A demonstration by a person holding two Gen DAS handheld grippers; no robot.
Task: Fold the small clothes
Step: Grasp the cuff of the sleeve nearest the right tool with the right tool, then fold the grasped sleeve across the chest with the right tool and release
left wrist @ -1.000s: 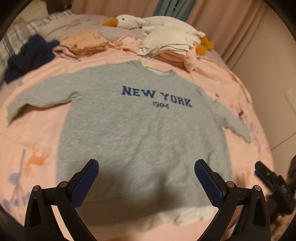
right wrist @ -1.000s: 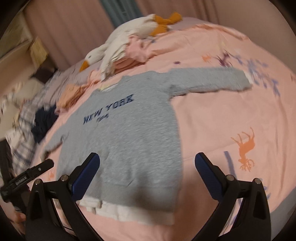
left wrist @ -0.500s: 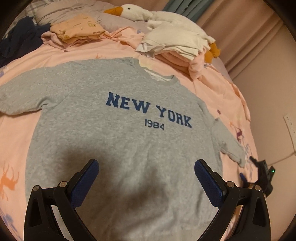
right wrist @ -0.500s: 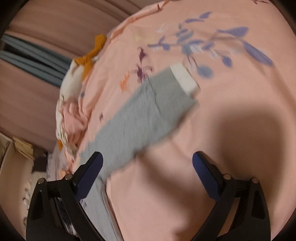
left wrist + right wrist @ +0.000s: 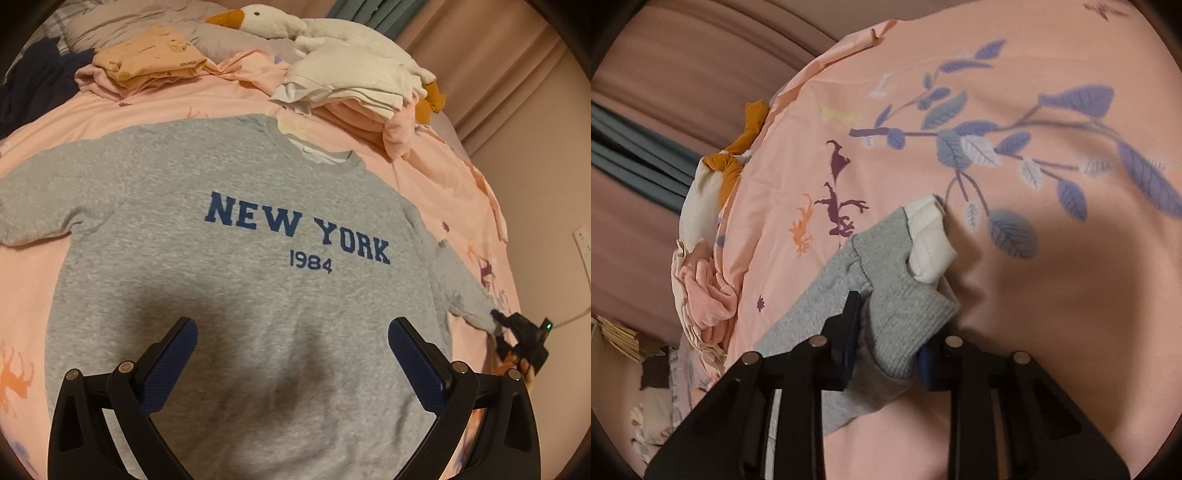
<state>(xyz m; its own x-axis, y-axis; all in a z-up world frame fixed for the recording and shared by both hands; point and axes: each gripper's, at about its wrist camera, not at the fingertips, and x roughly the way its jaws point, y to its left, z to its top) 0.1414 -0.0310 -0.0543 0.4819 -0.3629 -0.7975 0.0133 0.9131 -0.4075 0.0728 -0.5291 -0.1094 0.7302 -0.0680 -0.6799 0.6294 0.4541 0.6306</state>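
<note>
Sweatshirt (image 5: 236, 302) was laid flat, front up, on pink sheet (image 5: 436, 177), its cuff (image 5: 905, 295) was pinched by R gripper (image 5: 886, 354), jaws just closed, L gripper (image 5: 291, 365) was held wide apart above hem, nothing gripped.

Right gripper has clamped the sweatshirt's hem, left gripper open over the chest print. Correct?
Not the hem. The right gripper has just closed on the sleeve cuff of the grey sweatshirt, as the right wrist view shows. The left gripper is open over the sweatshirt front, as you said.
</note>
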